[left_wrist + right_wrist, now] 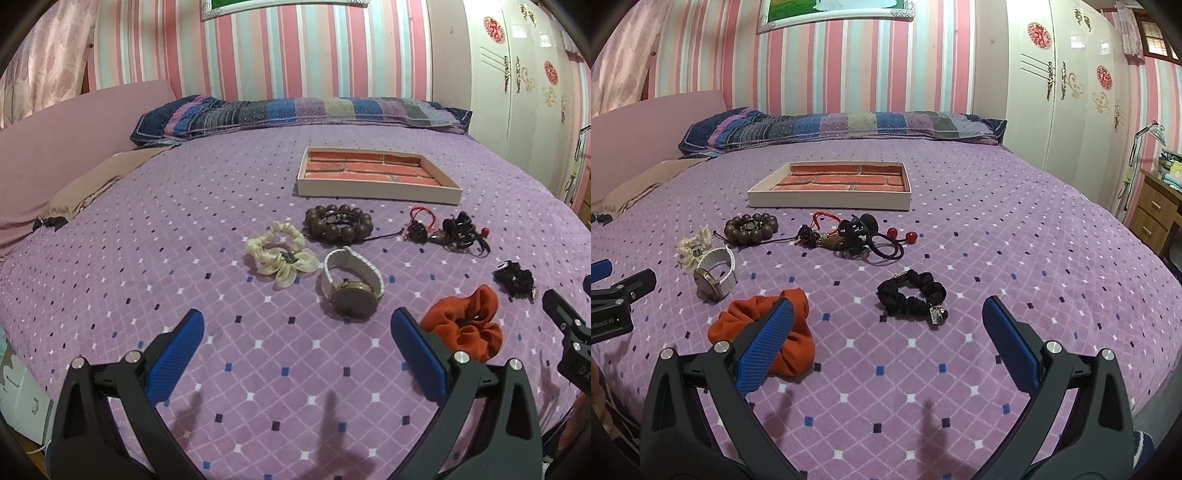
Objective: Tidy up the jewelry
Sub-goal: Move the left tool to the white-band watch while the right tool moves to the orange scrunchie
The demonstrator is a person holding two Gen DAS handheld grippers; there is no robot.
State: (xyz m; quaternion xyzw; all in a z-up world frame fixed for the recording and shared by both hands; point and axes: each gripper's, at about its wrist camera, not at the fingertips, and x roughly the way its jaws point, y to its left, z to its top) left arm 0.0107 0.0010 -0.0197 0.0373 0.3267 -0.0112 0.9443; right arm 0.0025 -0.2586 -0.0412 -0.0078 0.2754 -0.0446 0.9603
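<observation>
While both blue-padded grippers, left (pixel 297 328) and right (pixel 888 317), hung spread wide and empty, the shallow brick-lined tray (pixel 827 202) sat bare beyond the white-strapped watch (pixel 351 284).

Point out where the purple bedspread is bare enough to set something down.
Bare patches: the purple bedspread right of the brick-lined white tray and black scrunchie; also left of the cream scrunchie. Crowded: the strip before the tray, from the brown bead bracelet through the white-strap watch to the orange scrunchie.
</observation>
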